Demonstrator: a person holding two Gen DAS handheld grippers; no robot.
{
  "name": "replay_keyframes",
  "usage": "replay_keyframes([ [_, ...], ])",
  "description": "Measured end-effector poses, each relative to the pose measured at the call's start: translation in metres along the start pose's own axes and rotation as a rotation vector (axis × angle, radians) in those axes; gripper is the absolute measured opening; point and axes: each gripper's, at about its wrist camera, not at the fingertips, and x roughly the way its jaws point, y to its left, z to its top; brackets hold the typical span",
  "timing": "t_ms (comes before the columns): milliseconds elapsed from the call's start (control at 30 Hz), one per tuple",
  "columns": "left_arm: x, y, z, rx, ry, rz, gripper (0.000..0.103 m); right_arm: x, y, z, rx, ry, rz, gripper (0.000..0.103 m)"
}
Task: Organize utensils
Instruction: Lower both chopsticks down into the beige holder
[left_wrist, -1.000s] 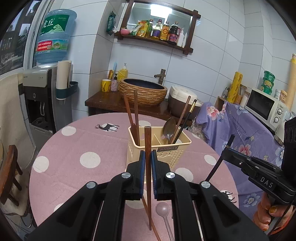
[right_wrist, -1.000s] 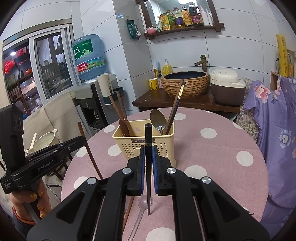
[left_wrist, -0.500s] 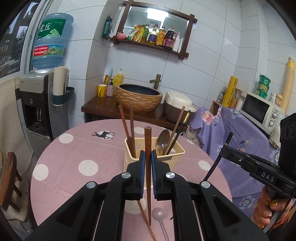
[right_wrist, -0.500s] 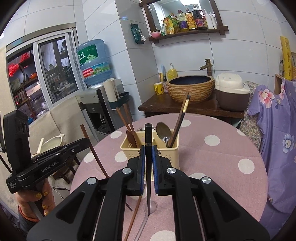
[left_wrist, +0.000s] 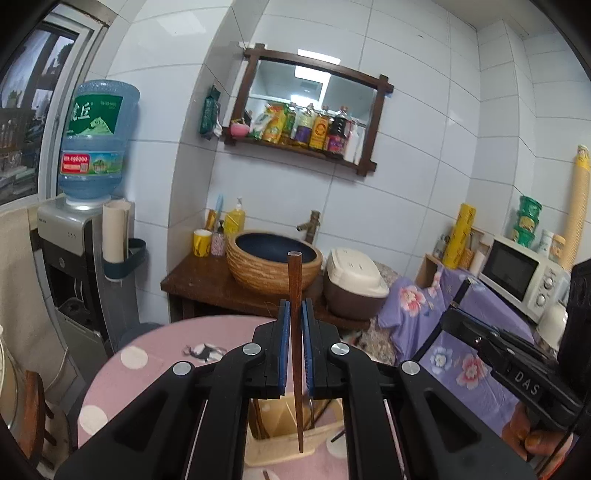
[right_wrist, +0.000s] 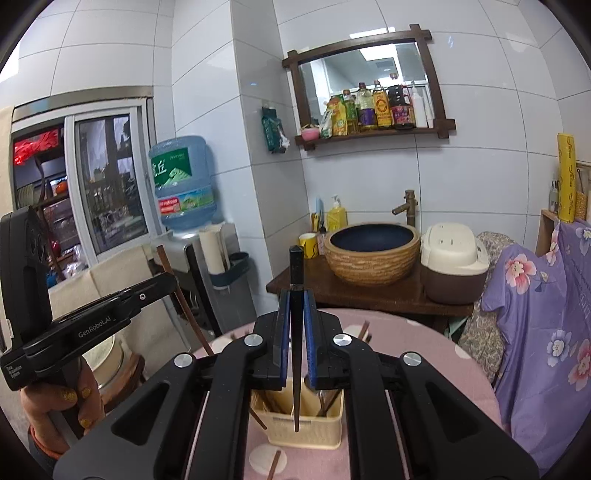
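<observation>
My left gripper (left_wrist: 294, 314) is shut on a brown wooden chopstick (left_wrist: 295, 280), held upright with its tip hanging over the cream utensil caddy (left_wrist: 275, 448). My right gripper (right_wrist: 294, 306) is shut on a black chopstick (right_wrist: 296, 273), also upright, its tip over the same caddy (right_wrist: 306, 430). The caddy stands on the pink polka-dot round table (left_wrist: 155, 354) and holds brown chopsticks and other utensils, mostly hidden behind the gripper bodies. Each gripper shows in the other's view: the right one (left_wrist: 506, 350) at right, the left one (right_wrist: 92, 317) at left.
A loose brown chopstick (right_wrist: 274, 465) lies on the table in front of the caddy. Behind the table are a wooden counter with a woven basin (left_wrist: 273, 264), a rice cooker (left_wrist: 354, 284), a water dispenser (left_wrist: 70, 266) and a microwave (left_wrist: 517, 269). A purple floral cloth (right_wrist: 535, 314) hangs at right.
Both grippers have risen and tilted up with their chopsticks; the caddy has dropped low in both views and now sits under the chopstick tips.
</observation>
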Motion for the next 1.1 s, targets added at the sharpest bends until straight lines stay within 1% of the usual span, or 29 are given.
replay_keyframes([
  [100, 0.013, -0.001, 0.008, 0.008, -0.024, 0.047, 0.008, 0.016, 0.002, 0.01, -0.017, -0.013, -0.035, 0.008],
  [167, 0.026, 0.0, 0.004, 0.011, -0.013, 0.063, 0.008, 0.032, -0.001, 0.007, -0.006, 0.002, -0.041, 0.008],
  [267, 0.041, 0.003, -0.012, 0.008, 0.007, 0.08, 0.008, 0.05, -0.006, -0.007, 0.002, 0.027, -0.053, 0.008],
  [433, 0.061, 0.009, -0.043, 0.003, 0.069, 0.078, 0.008, 0.073, -0.011, -0.037, 0.0, 0.076, -0.069, 0.008],
  [633, 0.076, 0.011, -0.071, 0.014, 0.128, 0.081, 0.008, 0.089, -0.012, -0.062, -0.012, 0.11, -0.082, 0.008],
  [900, 0.093, 0.022, -0.1, 0.008, 0.202, 0.098, 0.008, 0.102, -0.018, -0.091, 0.013, 0.169, -0.078, 0.008],
  [1100, 0.098, 0.026, -0.116, 0.005, 0.234, 0.107, 0.007, 0.098, -0.017, -0.1, -0.002, 0.152, -0.072, 0.008],
])
